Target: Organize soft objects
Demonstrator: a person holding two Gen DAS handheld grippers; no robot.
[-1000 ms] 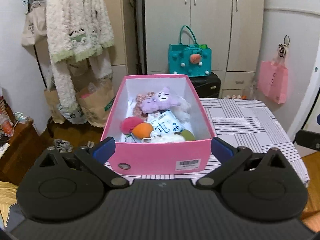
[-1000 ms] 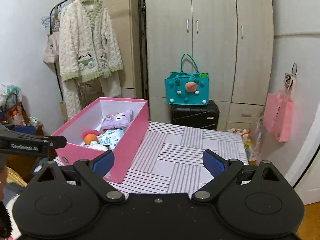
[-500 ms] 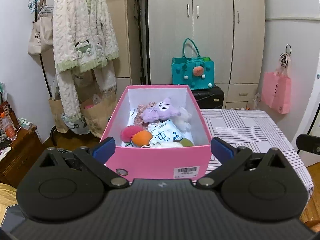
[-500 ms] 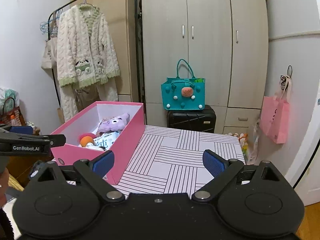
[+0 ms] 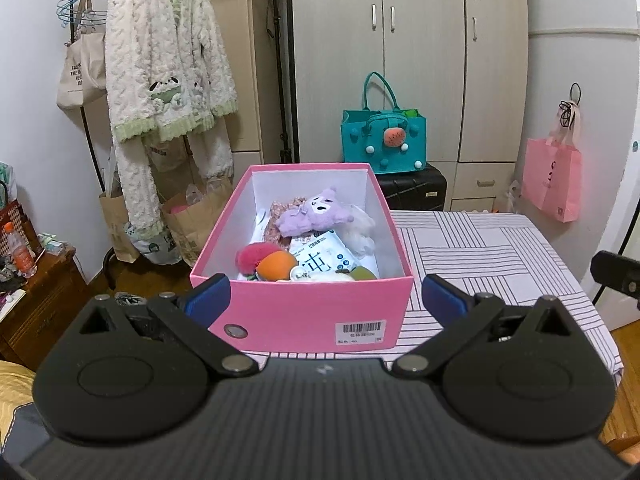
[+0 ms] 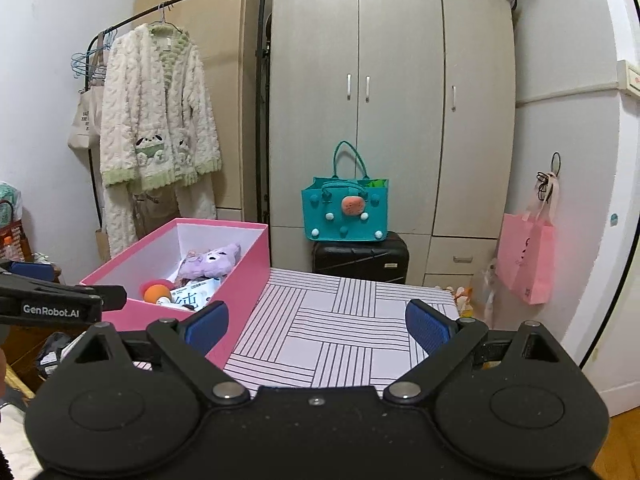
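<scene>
A pink box [image 5: 304,312] stands on the left part of the striped table [image 5: 480,248]. It holds several soft things: a purple plush [image 5: 316,216], an orange ball [image 5: 274,265], a red pompom [image 5: 250,255], a white tissue pack [image 5: 320,258]. My left gripper [image 5: 324,300] is open and empty, just in front of the box's near wall. My right gripper [image 6: 316,324] is open and empty over the table, with the box [image 6: 240,276] to its left. The left gripper's body [image 6: 52,304] shows at the left edge of the right wrist view.
A teal bag [image 6: 344,208] sits on a black suitcase [image 6: 360,258] before the wardrobe [image 6: 392,100]. A pink bag [image 6: 528,256] hangs at right. A fluffy robe [image 5: 164,64] hangs on a rack at left. A wooden side table [image 5: 36,300] stands at far left.
Both grippers have tilted upward and drawn back a little, so more of the wardrobe shows. The box and its contents have not moved. Both stay open.
</scene>
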